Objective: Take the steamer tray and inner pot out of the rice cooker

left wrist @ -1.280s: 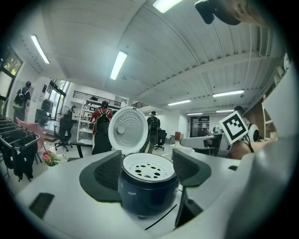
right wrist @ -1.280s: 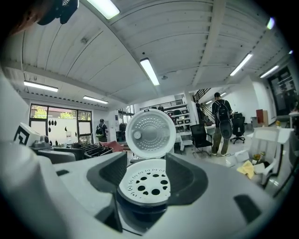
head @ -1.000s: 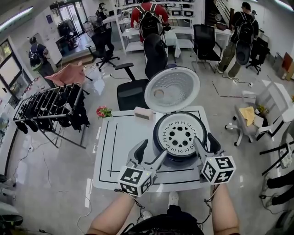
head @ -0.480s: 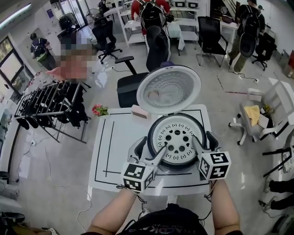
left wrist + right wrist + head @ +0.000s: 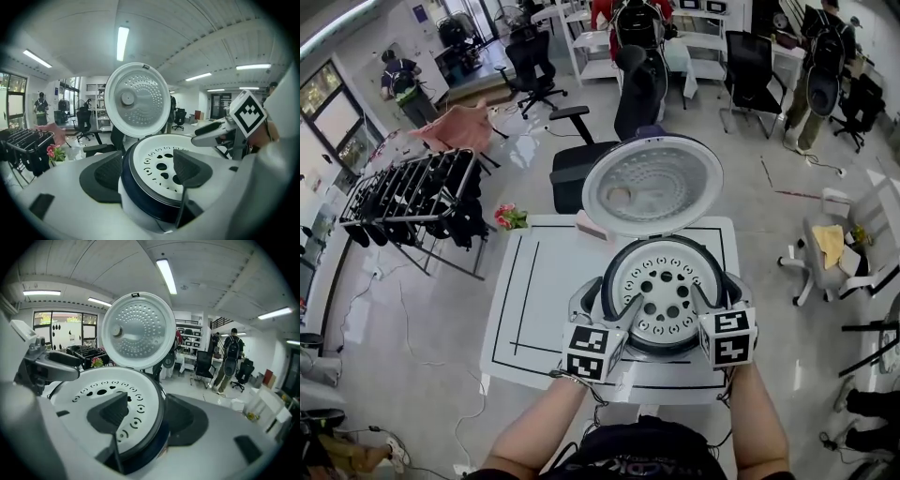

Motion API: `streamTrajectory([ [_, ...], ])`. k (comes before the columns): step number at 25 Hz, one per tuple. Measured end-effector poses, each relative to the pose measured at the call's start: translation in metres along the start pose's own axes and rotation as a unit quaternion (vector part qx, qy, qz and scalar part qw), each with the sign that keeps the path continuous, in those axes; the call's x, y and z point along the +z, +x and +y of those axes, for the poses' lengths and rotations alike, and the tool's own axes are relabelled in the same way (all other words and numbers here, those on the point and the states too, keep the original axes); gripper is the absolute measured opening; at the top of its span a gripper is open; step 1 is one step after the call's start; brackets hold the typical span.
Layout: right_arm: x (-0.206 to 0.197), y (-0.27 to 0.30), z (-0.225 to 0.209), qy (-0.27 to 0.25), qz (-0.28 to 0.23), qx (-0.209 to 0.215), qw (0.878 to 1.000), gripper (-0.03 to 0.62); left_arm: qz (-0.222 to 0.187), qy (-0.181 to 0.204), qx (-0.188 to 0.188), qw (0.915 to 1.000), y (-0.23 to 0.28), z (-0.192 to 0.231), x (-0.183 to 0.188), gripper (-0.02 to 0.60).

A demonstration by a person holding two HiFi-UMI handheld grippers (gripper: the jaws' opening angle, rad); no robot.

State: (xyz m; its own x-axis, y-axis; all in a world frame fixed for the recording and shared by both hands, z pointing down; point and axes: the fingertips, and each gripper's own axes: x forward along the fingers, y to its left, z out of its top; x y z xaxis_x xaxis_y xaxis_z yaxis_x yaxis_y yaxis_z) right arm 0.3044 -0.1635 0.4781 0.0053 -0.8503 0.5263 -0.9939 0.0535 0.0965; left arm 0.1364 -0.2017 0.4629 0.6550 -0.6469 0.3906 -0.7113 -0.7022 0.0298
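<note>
A white rice cooker (image 5: 619, 361) stands on the table with its round lid (image 5: 652, 185) raised. Inside lies the white steamer tray (image 5: 666, 289), full of holes, and a dark pot rim (image 5: 664, 344) rings it. My left gripper (image 5: 607, 302) is open and straddles the cooker's left rim, one jaw over the tray and one outside. In the left gripper view the tray (image 5: 159, 164) and dark rim pass between the gripper's (image 5: 150, 168) jaws. My right gripper (image 5: 719, 291) is open astride the right rim, as the right gripper (image 5: 149, 414) view also shows over the tray (image 5: 93, 394).
The white table (image 5: 534, 300) has a black outline drawn on it. A small pale box (image 5: 592, 228) lies behind the cooker and pink flowers (image 5: 511, 218) sit off the far left corner. A clothes rack (image 5: 412, 197), office chairs (image 5: 581, 178) and people stand beyond.
Both grippers have slid forward from the cooker's near edge, so their jaws now straddle the rim at either side of the tray. The tray has not moved.
</note>
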Motion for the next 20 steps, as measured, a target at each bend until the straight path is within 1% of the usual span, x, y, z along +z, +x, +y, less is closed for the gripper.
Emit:
streamTrajectory([
  [6,-0.007,0.011,-0.006,-0.019,0.026,0.003,0.999,0.244,0.035,0.015,0.024,0.9990,0.012,0.000,-0.005,0.331],
  [9,-0.008,0.015,-0.008,-0.034,0.036,0.007,0.999,0.244,0.044,0.021,0.037,0.9981,0.019,0.001,-0.010,0.331],
  [12,-0.010,0.017,-0.007,-0.063,0.048,0.006,0.997,0.244,0.059,0.031,0.050,0.9965,0.023,0.004,-0.013,0.331],
  [15,-0.014,0.019,-0.007,-0.108,0.062,-0.008,0.992,0.244,0.062,0.056,0.066,0.9943,0.029,0.012,-0.024,0.333],
  [17,-0.017,0.021,-0.007,-0.129,0.073,-0.015,0.989,0.244,0.067,0.060,0.068,0.9936,0.029,0.012,-0.028,0.333],
  [20,-0.019,0.022,-0.007,-0.135,0.081,-0.017,0.987,0.242,0.072,0.061,0.063,0.9935,0.031,0.008,-0.031,0.333],
])
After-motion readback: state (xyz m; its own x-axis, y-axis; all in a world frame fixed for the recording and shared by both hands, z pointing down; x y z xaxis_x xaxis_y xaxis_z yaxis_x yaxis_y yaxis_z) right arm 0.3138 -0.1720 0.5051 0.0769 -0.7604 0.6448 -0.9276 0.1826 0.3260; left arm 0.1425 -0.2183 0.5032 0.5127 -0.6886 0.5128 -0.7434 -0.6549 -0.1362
